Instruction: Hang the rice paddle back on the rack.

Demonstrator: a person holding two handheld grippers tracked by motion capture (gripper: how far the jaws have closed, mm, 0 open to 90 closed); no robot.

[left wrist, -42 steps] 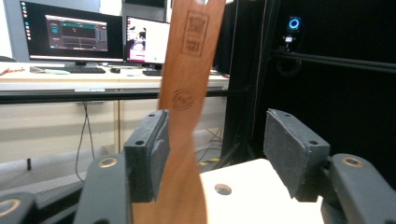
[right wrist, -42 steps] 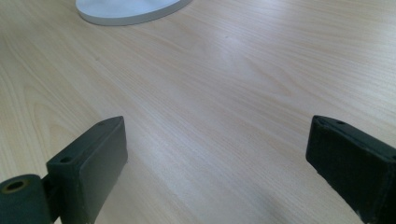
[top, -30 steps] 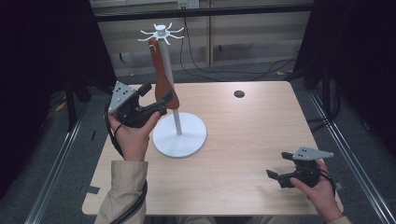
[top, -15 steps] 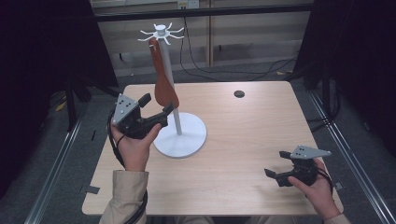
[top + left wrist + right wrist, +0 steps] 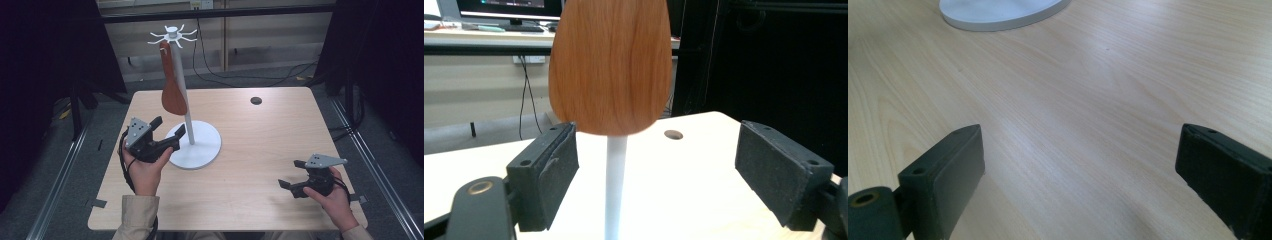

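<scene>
High view is looking forward and down from above my side, taking in the whole table [image 5: 260,165]. Left gripper view is riding on my left gripper [image 5: 167,132], facing level and close at the wooden spatula [image 5: 610,65] and the stand [image 5: 615,185]. Right gripper view is skimming low over the tabletop, catching the stand's base, which all 3 are sharing.

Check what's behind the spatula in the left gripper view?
The white pole of the stand runs down from behind the spatula; table beyond. The pole's upper part and the hook are covered by the blade.
</scene>
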